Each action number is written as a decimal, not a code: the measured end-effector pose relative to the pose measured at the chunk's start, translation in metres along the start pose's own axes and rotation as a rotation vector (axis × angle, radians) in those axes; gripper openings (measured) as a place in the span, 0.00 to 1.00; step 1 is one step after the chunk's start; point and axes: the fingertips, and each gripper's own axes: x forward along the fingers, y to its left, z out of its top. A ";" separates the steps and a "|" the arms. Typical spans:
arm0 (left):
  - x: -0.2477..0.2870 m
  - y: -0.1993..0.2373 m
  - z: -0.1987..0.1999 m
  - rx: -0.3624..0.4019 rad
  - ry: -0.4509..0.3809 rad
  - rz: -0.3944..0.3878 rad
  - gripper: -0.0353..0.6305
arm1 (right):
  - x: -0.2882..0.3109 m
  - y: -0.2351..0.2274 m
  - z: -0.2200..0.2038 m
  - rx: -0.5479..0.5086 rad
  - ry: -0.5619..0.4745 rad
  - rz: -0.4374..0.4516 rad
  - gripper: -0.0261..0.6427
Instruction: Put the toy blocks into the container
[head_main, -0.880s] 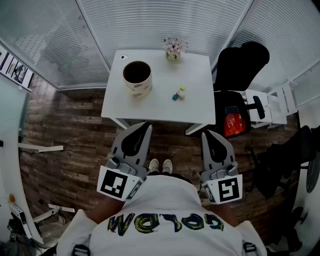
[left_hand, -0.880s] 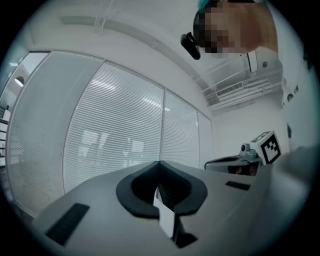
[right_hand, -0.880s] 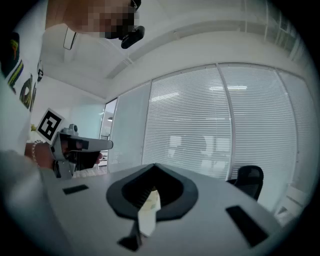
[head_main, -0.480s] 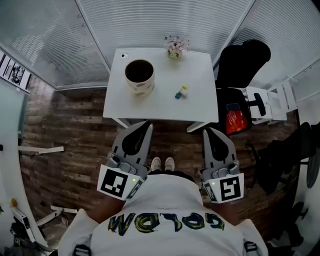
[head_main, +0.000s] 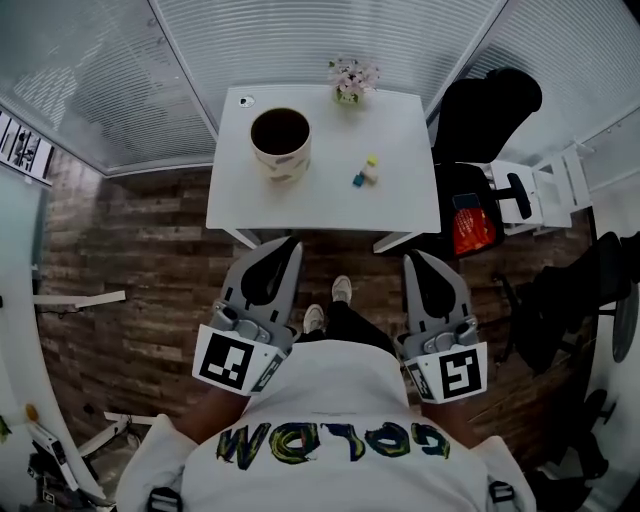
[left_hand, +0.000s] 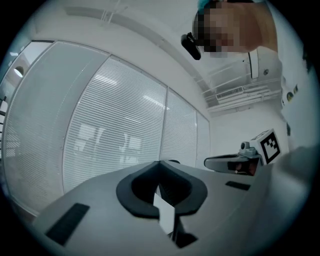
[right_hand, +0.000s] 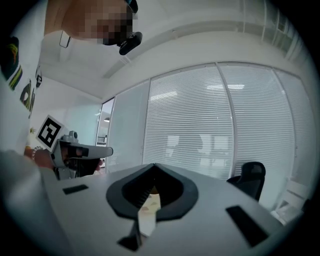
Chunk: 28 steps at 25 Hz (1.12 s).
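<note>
Main change over the last second: the person has started walking in. A moment ago both shoes sat side by side on the wood floor (head_main: 150, 260). Now one shoe (head_main: 342, 289) is out ahead of the other, and the white bench (head_main: 330, 205) has slid a bit up and away in the head view. So this looks like the approach, not the actual work yet.

Neither tool has done anything. The left hand-held gripper (head_main: 288, 248) is tucked in close to the body with its jaws pressed together and nothing between them. The right hand-held gripper (head_main: 412, 262) is the same: closed up and empty. Both of their own cameras point out over the bench at the blinds, so they're not aimed at anything useful.

The toy blocks (head_main: 365, 172) are in a little cluster on the right half of the bench, well apart from the container (head_main: 283, 168), which stands upright on the left half with its dark inside showing. The blocks are tiny from up here. I'd guess three (a yellow one, a bluish one and a pale one), but don't hold me to it. Can't say if anything's already in the container either.

For the task, basically nothing's done. All the visible blocks are still out on the bench, and both jaws need to open before a pick. The right one looks like the natural choice, since the blocks are on that side.
</note>
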 end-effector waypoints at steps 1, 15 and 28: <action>0.001 0.002 -0.002 -0.002 0.004 0.000 0.06 | 0.001 -0.001 -0.001 -0.004 0.002 -0.003 0.05; 0.063 0.029 -0.011 0.001 0.014 0.018 0.06 | 0.054 -0.052 -0.012 0.003 0.003 -0.011 0.05; 0.192 0.058 -0.010 0.009 0.026 0.069 0.06 | 0.145 -0.158 -0.020 0.022 -0.006 0.036 0.05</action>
